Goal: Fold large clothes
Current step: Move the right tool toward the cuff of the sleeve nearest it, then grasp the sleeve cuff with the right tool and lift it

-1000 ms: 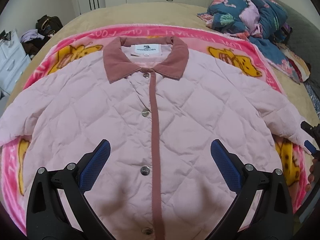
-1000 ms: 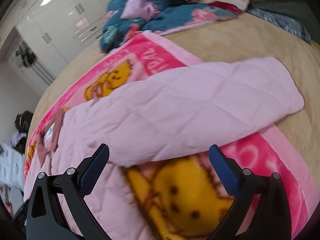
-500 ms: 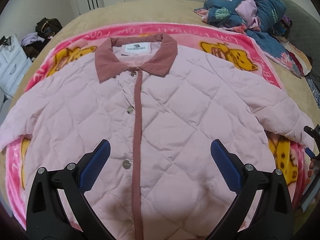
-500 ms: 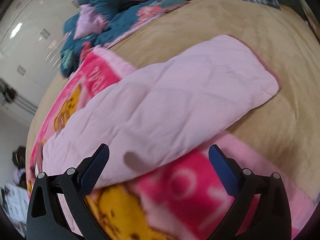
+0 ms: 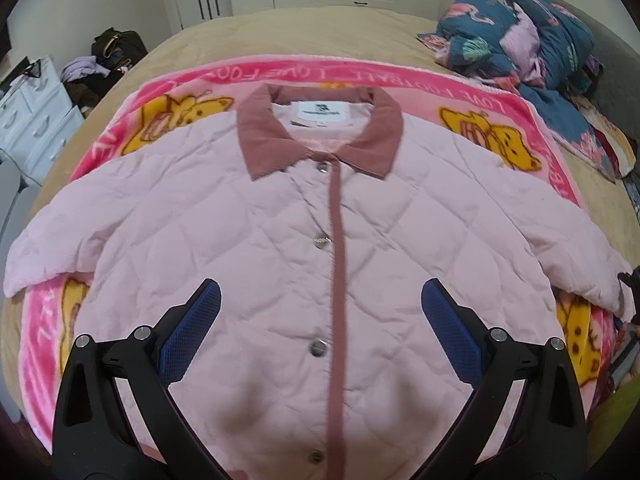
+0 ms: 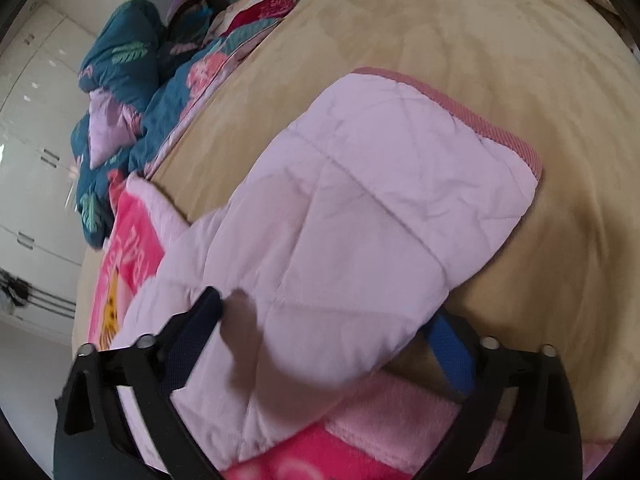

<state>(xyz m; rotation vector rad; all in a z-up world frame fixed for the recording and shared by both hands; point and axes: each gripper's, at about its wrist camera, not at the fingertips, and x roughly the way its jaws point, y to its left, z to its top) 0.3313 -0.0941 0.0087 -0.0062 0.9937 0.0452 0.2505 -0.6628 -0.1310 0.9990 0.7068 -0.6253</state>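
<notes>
A pale pink quilted jacket with a dusty-rose collar lies flat and buttoned, front up, on a pink cartoon blanket. My left gripper hovers open over its lower front, nothing between the blue pads. In the right wrist view the jacket's sleeve runs off the blanket onto the beige bed, ending in a rose cuff edge. My right gripper straddles this sleeve and its jaws are closing. One finger lies on top, the other at the sleeve's lower edge.
The beige bedspread surrounds the blanket. A heap of dark teal floral bedding sits at the far right of the bed. White drawers and a dark bag stand at the left, with white wardrobes behind.
The right gripper slid along the sleeve toward the cuff, dropped onto it and rolled; the sleeve now sits between narrowing jaws. The left view shifted sideways and back over the jacket front.
</notes>
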